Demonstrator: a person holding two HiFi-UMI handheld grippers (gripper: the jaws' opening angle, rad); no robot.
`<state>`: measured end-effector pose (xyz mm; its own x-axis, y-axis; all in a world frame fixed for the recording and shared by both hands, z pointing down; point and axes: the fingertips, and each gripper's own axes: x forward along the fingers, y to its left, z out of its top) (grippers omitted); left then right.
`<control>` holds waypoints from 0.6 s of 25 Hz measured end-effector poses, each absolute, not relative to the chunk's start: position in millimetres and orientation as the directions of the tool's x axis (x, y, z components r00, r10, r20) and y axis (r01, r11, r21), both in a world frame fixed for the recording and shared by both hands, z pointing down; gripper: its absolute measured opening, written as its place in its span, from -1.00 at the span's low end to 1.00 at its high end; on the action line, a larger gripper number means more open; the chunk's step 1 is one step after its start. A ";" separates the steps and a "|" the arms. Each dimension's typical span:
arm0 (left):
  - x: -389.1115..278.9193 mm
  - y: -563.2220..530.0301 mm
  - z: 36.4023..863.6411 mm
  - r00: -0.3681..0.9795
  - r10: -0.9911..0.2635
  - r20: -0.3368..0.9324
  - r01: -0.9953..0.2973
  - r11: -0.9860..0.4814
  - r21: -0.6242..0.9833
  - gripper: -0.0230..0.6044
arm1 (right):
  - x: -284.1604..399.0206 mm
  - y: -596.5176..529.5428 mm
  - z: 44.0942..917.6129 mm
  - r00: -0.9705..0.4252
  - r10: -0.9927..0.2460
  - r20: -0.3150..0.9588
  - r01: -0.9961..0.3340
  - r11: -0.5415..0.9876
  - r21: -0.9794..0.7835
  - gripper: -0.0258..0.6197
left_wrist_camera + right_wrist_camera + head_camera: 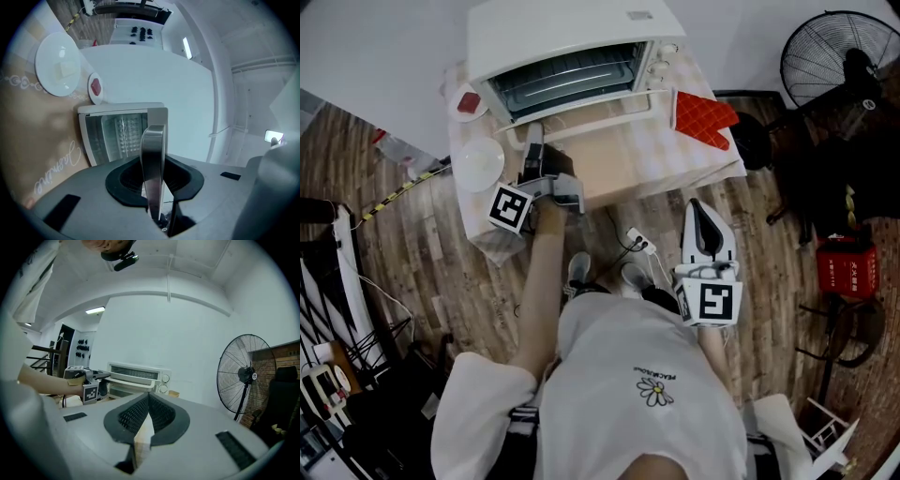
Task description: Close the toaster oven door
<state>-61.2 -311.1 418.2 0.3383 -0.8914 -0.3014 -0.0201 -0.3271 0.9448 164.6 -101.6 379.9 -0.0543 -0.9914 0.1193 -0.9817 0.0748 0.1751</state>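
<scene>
toaster oven [572,33] at the far edge of the surface [628,159]; its door [115,136] stands part open and the wire rack inside shows, with no food that i can see; closing looks begun, not finished. left tool [534,141] pinches the door's metal handle [153,159]; the door has yet to swing up against the oven front. right tool [700,214], pressed together and empty, is held off the near edge. near the left edge: a white plate [478,161], seemingly bare, and a small dish [469,103] holding something red; a red mitt [703,117] lies by the right edge.
</scene>
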 end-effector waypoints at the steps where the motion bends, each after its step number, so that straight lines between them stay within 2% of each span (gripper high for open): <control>1: -61.0 -312.7 417.0 0.339 -0.890 -0.303 -0.021 -0.330 0.944 -0.62 | 164.0 -102.7 379.3 -0.055 -0.992 0.117 -0.982 0.076 0.175 -0.89; 15: -62.3 -327.1 405.4 0.344 -0.892 -0.292 -0.056 -0.330 0.942 -0.63 | 148.5 -115.9 376.0 -0.098 -0.990 0.099 -0.980 0.114 0.163 -0.89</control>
<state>-62.3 -327.1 405.4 0.3435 -0.8925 -0.2923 -0.0556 -0.3301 0.9423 148.5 -115.9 376.0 -0.0984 -0.9902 0.0988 -0.9801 0.1136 0.1630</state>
